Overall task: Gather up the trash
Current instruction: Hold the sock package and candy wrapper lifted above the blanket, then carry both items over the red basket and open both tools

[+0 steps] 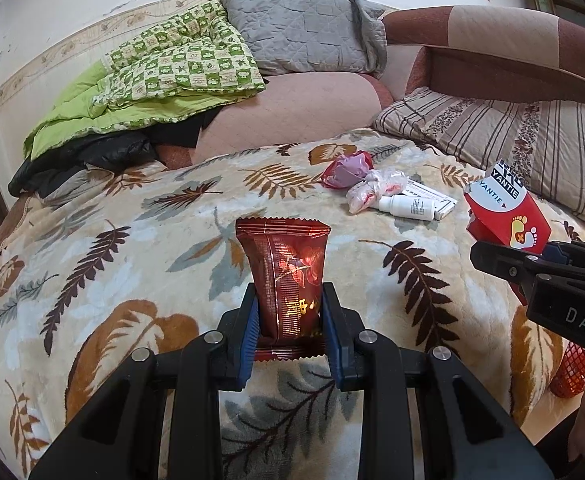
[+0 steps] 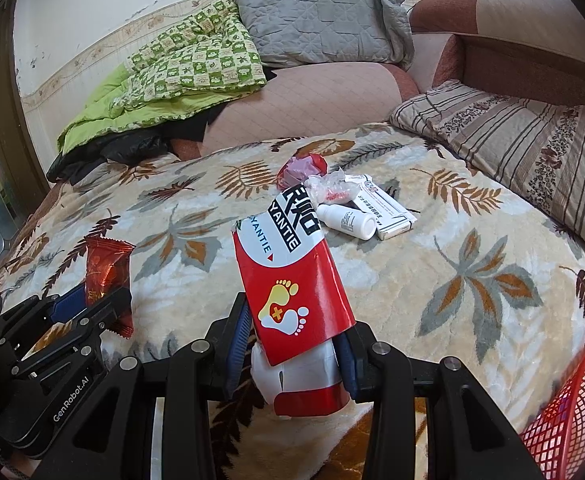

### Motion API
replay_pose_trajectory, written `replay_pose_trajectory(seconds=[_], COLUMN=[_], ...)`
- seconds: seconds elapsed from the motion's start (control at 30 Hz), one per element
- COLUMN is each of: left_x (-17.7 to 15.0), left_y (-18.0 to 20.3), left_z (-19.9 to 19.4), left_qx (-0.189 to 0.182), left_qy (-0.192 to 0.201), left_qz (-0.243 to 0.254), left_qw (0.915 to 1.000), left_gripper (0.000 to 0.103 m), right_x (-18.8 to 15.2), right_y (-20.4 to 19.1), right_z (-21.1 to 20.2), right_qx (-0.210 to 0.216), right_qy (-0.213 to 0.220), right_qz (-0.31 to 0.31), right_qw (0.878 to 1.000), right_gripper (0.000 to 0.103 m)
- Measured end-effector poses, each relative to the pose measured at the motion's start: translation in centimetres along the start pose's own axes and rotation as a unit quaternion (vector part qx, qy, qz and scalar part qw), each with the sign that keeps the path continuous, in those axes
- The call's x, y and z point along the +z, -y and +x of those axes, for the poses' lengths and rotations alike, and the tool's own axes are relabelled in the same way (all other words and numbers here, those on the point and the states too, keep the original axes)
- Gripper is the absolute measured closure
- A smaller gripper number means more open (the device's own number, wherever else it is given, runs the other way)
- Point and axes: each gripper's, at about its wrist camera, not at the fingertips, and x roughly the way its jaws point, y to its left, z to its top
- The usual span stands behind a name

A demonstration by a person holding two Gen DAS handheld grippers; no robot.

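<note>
Left wrist view shows your left gripper [image 1: 291,320] pinching a dark red snack wrapper [image 1: 286,276] by its lower half, the packet standing upright between the blue pads and lifted off the leaf-patterned blanket [image 1: 112,248]. Your right gripper [image 2: 290,340] is clamped on a red and white box [image 2: 292,280] printed with footprints; the box leans toward 11 o'clock, and its crumpled lower end bulges out below the pads.

You are mid-collection, I judge: both hands are loaded and neither piece has been dropped yet. More rubbish waits on the blanket at about 1 o'clock from the right gripper: a crumpled pink and red bag [image 2: 302,168], a clear plastic bag [image 2: 330,188], a small white bottle [image 2: 346,220] lying on its side, and a flat white carton [image 2: 384,212] touching the bottle.

A red mesh basket [image 2: 564,412] sits at 4 o'clock in the right wrist view, just off the bed's edge. Your next move likely calls for swinging the box over its rim and letting go, then bringing the wrapper across from the left. Keep the thin foil squeezed on the way over; it could slip.
</note>
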Motion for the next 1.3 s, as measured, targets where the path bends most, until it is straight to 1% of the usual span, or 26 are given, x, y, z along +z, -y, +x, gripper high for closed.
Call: replay_pose_trajectory(seconds=[0.2,0.43,0.8,0.9,0.93,1.0,1.07,1.1,1.13,1.2,1.3], left_x=[0.0,0.1,0.1,0.1,0.1,0.4,0.7,0.8,1.0,1.4,2.4], left_y=[0.0,0.2,0.2,0.5,0.6,1.5,2.6,3.1,4.0,5.4,8.4], left_z=[0.0,0.0,-0.1,0.0,-0.1,-0.4,-1.0,-1.2,-1.4,-1.9,-2.7], left_qx=[-0.001,-0.011,-0.013,-0.019,-0.023,-0.047,-0.063,-0.072,-0.087,-0.108,-0.151], left_qy=[0.0,0.005,0.005,0.005,0.006,0.005,0.01,0.012,0.011,0.01,0.007], left_qz=[0.0,-0.001,-0.001,0.002,0.005,0.016,0.029,0.035,0.04,0.045,0.057], left_qw=[1.0,0.9999,0.9999,0.9998,0.9997,0.9987,0.9975,0.9967,0.9953,0.9931,0.9869], left_gripper=[0.075,0.075,0.075,0.075,0.075,0.075,0.075,0.075,0.075,0.075,0.075], right_x=[0.0,0.0,0.0,0.1,0.3,0.5,0.5,0.3,0.1,-0.6,-2.3], right_y=[0.0,-0.1,0.1,0.8,1.5,3.1,4.7,6.1,7.0,9.2,13.9], right_z=[0.0,0.0,0.1,-0.2,-0.6,-2.0,-3.5,-4.7,-5.6,-7.5,-11.5], right_qx=[-0.001,0.0,-0.002,0.005,0.009,0.02,0.023,0.024,0.023,0.017,-0.007], right_qy=[0.0,0.0,-0.001,0.001,0.005,0.018,0.029,0.036,0.04,0.047,0.062], right_qz=[0.0,0.0,0.0,0.015,0.03,0.064,0.089,0.106,0.115,0.135,0.177], right_qw=[1.0,1.0,1.0,1.0,1.0,0.998,0.995,0.993,0.992,0.99,0.982], right_gripper=[0.061,0.061,0.061,0.061,0.061,0.061,0.061,0.061,0.061,0.06,0.06])
